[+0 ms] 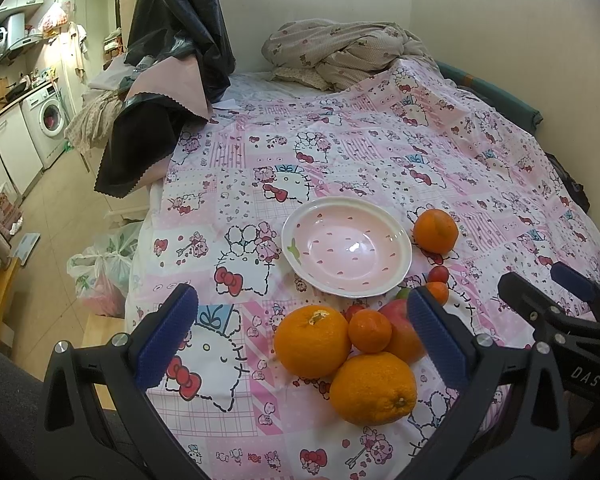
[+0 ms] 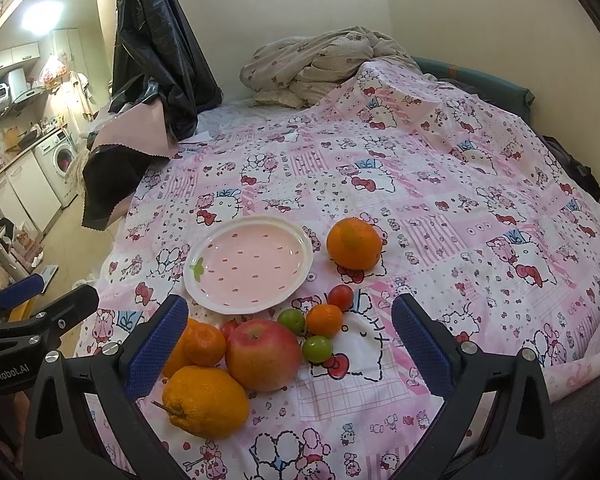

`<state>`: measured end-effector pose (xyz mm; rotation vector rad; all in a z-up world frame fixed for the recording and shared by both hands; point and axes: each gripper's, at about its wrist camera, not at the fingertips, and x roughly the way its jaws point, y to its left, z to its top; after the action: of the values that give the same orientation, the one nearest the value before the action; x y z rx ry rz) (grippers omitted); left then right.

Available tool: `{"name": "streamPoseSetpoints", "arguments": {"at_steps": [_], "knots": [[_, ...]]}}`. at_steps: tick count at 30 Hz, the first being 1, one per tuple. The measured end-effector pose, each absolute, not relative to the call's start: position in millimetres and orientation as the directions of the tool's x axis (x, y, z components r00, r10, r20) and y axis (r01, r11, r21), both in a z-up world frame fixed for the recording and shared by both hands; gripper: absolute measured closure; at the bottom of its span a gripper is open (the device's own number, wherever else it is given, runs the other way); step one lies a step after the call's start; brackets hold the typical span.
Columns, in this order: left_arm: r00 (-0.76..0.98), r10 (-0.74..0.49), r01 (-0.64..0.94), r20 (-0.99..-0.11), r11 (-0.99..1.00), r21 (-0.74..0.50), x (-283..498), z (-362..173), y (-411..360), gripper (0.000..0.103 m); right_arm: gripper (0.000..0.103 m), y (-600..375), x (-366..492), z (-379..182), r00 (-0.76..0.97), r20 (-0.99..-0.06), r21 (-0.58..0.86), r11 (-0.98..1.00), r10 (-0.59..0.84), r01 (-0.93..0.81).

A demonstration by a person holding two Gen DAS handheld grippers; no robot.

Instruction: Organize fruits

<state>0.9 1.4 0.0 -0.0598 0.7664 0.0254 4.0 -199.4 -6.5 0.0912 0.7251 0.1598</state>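
A pink strawberry-patterned plate (image 1: 346, 246) (image 2: 249, 264) lies empty on the patterned bed cover. In front of it sits a cluster of fruit: two big oranges (image 1: 312, 340) (image 2: 206, 400), a small mandarin (image 1: 369, 330) (image 2: 204, 342), a red apple (image 2: 263, 354) (image 1: 400, 332), two green plums (image 2: 317, 347), another mandarin (image 2: 324, 320) and a red tomato (image 2: 341, 297). One orange (image 1: 436, 230) (image 2: 354, 243) sits apart, right of the plate. My left gripper (image 1: 300, 338) is open, fingers either side of the cluster. My right gripper (image 2: 288, 350) is open around the apple.
The bed cover (image 1: 380, 152) spreads wide behind the plate, with a crumpled blanket (image 1: 340, 52) at the far end. Black and pink cloth (image 1: 160, 92) hangs at the bed's left edge. Plastic bags (image 1: 104, 272) lie on the floor at left; kitchen units with a washing machine (image 1: 48, 120) stand beyond.
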Motion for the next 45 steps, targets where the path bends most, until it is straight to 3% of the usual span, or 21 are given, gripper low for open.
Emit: {"name": "streamPoseSetpoints", "arguments": {"at_steps": [13,17,23,27,36,40,45], "knots": [[0.694,0.017,-0.063,-0.720,0.997,-0.038,7.5,-2.0,4.4,0.000,0.000,-201.3,11.0,-20.5,0.654,-0.713,0.223,0.966,0.252,-0.129],[0.669,0.033,-0.126,-0.743,0.990,-0.070,16.2,-1.6,21.9,0.000,0.000,-206.5,28.1,-35.3,0.483,-0.772,0.388,0.908,0.413,-0.155],[0.617,0.059,-0.229,-0.784,0.967,-0.108,19.2,-9.7,50.2,0.000,0.000,-185.9,35.2,-65.2,0.313,-0.852,0.389,0.908,0.418,-0.153],[0.588,0.040,-0.263,-0.808,0.954,-0.144,23.2,-13.5,60.7,0.000,0.000,-163.3,36.0,-100.1,0.143,-0.863,0.471,0.873,0.485,-0.122],[0.553,0.011,-0.288,-0.833,0.941,-0.179,27.0,-17.9,66.2,0.000,0.000,-127.1,46.7,-137.4,0.078,-0.930,0.348,0.930,0.358,-0.117],[0.549,0.003,-0.298,-0.836,0.935,-0.192,27.3,-19.1,70.3,0.000,0.012,-124.6,48.1,-146.9,0.044,-0.929,0.360,0.926,0.367,-0.119],[0.549,0.005,-0.301,-0.836,0.934,-0.192,27.1,-19.1,71.5,0.000,0.016,-125.7,42.9,-137.4,0.050,-0.928,0.358,0.921,0.370,-0.155]]}}
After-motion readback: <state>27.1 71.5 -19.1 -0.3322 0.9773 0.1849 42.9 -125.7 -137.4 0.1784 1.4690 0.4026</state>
